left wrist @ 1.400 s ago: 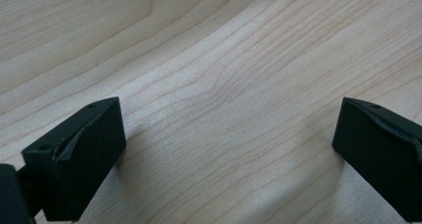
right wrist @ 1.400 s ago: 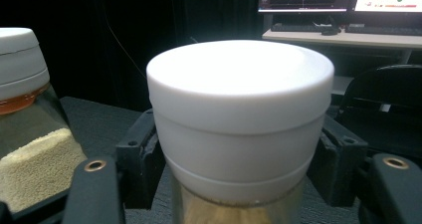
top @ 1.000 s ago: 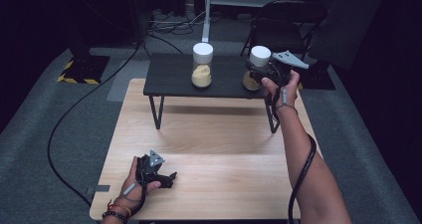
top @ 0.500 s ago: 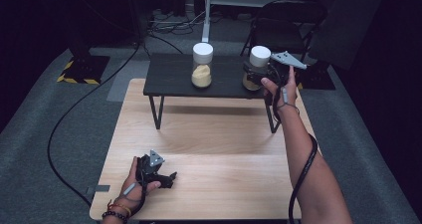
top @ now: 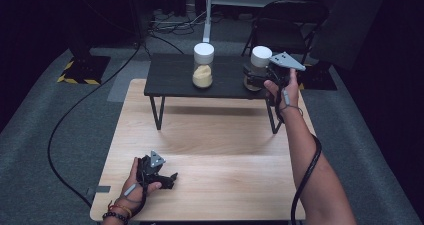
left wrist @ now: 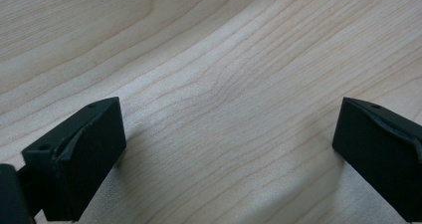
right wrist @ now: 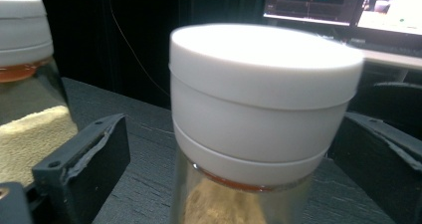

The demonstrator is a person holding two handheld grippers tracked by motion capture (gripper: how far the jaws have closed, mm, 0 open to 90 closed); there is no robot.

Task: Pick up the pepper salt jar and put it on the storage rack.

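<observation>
Two glass jars with white lids stand on a low black side table. The left jar holds yellow powder. The right jar stands upright between the jaws of my right gripper. Those jaws have just been opening, and a gap shows on each side of the jar, so the gripper is open. My left gripper rests on the wooden table near its front left, open with only bare wood between its jaws.
A folding chair stands behind the side table. Cables run over the grey floor, and a stand base with yellow-black tape sits at the left. Lit monitors are behind the jars.
The right gripper's jaws have spread away from the right jar's sides. Both hands and both jars keep their places.
</observation>
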